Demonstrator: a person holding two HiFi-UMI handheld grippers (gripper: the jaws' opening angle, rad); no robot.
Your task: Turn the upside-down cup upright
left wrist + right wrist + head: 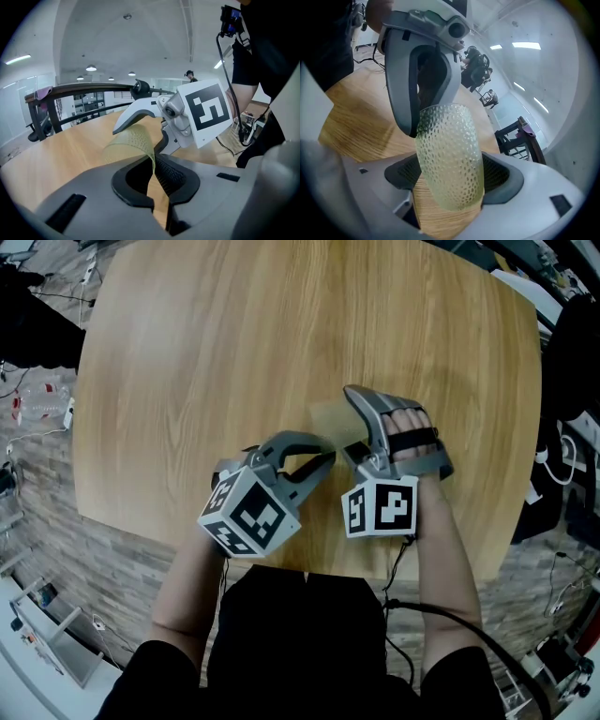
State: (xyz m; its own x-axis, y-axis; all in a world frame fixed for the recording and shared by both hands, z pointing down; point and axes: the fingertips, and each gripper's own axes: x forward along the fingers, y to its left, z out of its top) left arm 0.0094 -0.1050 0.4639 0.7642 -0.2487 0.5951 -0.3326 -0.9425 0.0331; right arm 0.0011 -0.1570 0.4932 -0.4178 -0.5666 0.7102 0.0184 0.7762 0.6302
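A translucent, dimpled, pale yellow-green cup [449, 154] is held above the wooden table [234, 352] near its front edge. It lies lengthwise between the jaws of my right gripper [450, 161], which are shut on its sides. Its rounded end points back toward that camera. My left gripper [152, 164] is nearly closed, pinching the cup's thin wall [133, 143] at the far end. In the head view the cup [328, 423] is a faint pale patch. There the left gripper [328, 457] reaches in from the left, and the right gripper [349, 401] is rolled on its side.
The person's forearms reach over the table's near edge [309, 568], and a black cable [450, 615] trails from the right gripper. A dark chair [47, 108] stands past the table. Cables and gear lie on the brick-pattern floor [37, 409].
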